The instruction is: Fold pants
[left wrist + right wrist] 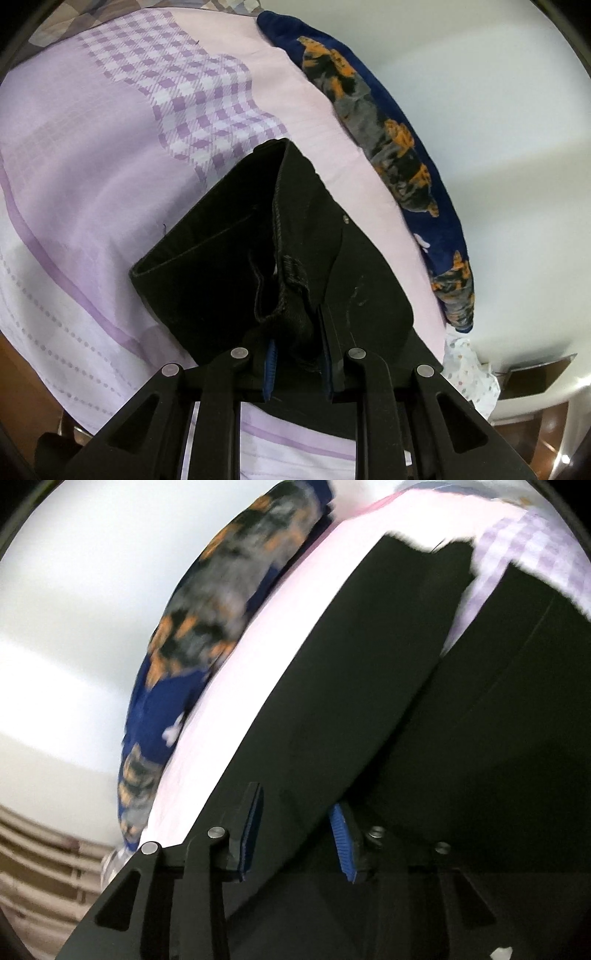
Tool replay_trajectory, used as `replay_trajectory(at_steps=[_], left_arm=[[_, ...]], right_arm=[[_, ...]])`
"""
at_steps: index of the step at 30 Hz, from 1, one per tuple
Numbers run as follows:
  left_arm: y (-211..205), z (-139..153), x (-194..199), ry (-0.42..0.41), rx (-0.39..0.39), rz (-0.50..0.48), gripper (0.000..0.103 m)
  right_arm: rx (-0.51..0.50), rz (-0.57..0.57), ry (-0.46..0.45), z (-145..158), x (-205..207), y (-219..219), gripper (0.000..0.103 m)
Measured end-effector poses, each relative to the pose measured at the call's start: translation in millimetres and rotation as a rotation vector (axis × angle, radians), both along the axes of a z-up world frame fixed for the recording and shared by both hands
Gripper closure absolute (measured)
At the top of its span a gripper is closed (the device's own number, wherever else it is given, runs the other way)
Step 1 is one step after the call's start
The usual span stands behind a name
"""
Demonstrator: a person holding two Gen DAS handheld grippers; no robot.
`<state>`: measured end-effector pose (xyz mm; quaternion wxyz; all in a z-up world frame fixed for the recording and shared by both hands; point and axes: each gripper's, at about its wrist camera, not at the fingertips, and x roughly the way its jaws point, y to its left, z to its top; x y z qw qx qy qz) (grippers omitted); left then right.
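Observation:
The black pants (236, 236) lie on a lilac bed sheet (92, 192). My left gripper (295, 354) is shut on the bunched waistband, which is pinched between its blue pads (270, 369). The cloth rises from the sheet toward it. In the blurred right wrist view a long black pant leg (351, 672) runs away across the sheet. My right gripper (295, 834) stands over its near end. Flat cloth lies between the pads (341, 843), both blue faces show, and I see no pinch.
A dark blue cushion with orange and grey patches (402, 147) lies along the bed's far edge against a white wall (498, 110). The sheet has a purple check panel (199, 99). A brown floor (535, 435) shows past the bed's corner.

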<state>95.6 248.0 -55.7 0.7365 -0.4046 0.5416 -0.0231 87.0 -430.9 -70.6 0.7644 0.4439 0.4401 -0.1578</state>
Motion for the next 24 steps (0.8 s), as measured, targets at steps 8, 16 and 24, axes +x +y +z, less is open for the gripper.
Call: replay_trajectory(at_steps=[8,16,24], left_arm=[[-2.1,-1.4,12.7,0.022,0.057,-0.026,0.083],[-3.0,-1.2,20.6,0.028,0.098,-0.054,0.083],[-4.1,20.0,43.0,-0.031,0.151,-0.144,0.083]], right_arm=[[-0.073,-0.085,0.049,14.7,5.1,-49.8,0.085],[-0.162,-0.060,0.097,26.5,9.5,-61.2,0.099],[-0.310,0.015,0.096,78.7,7.0,-36.9,0.099]])
